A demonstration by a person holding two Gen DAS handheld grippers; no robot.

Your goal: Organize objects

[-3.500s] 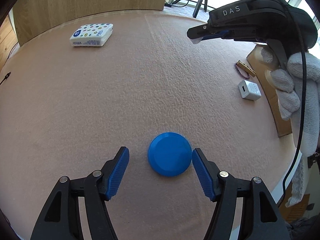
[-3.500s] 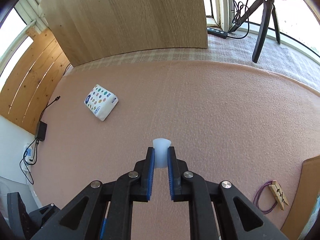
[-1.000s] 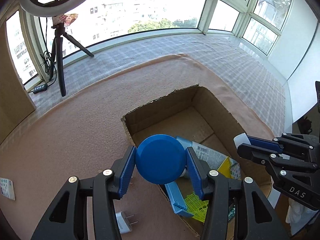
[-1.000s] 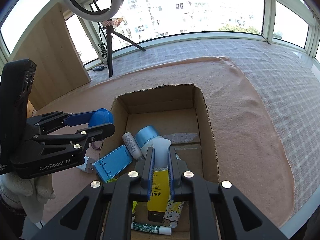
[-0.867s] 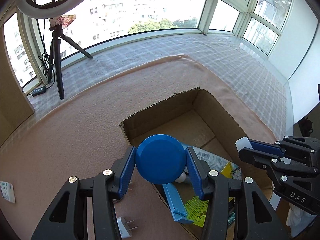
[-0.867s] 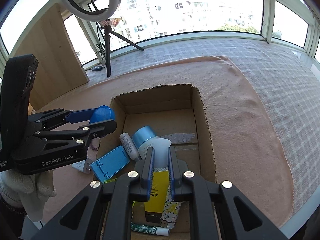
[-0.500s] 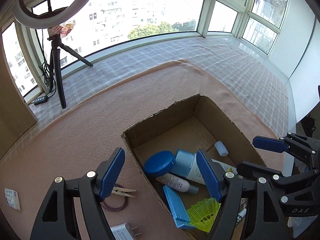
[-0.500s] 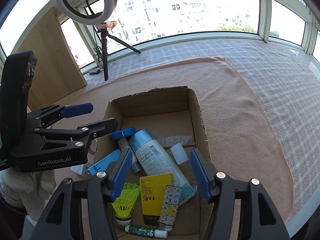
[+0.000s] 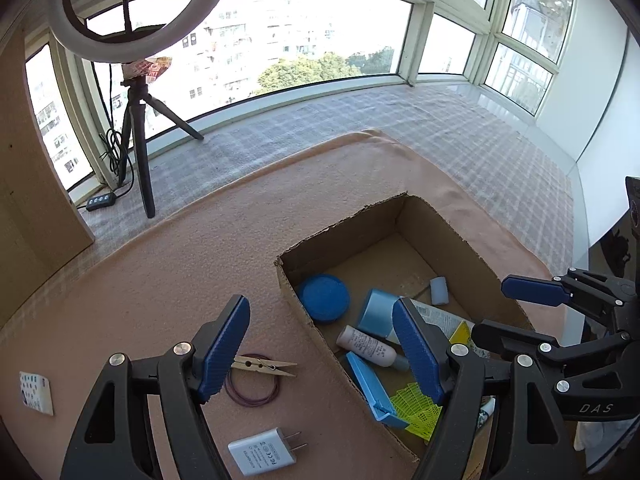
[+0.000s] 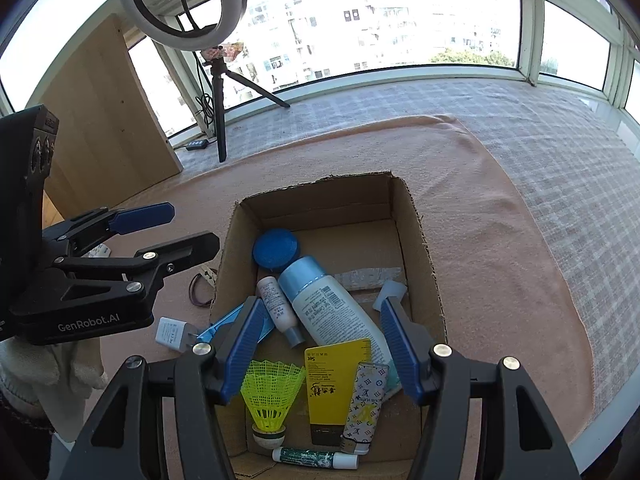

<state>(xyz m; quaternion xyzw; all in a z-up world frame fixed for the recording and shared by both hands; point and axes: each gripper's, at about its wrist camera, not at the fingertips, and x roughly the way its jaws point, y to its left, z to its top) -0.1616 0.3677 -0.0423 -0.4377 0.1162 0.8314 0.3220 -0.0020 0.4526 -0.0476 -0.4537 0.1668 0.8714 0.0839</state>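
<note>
An open cardboard box sits on the pink cloth. A blue round lid and a small translucent white cap lie inside it, among a blue-capped lotion bottle, a small pale bottle, a yellow shuttlecock, a yellow card and tubes. My left gripper is open and empty over the box's left wall. My right gripper is open and empty above the box's near half.
On the cloth left of the box lie a wooden clothespin on a purple rubber band, a white plug adapter and a patterned tissue pack. A ring light on a tripod and a wooden board stand behind.
Both grippers opened: the blue lid dropped from my left gripper and the white cap from my right into the box. Both grippers have since drawn back slightly.
</note>
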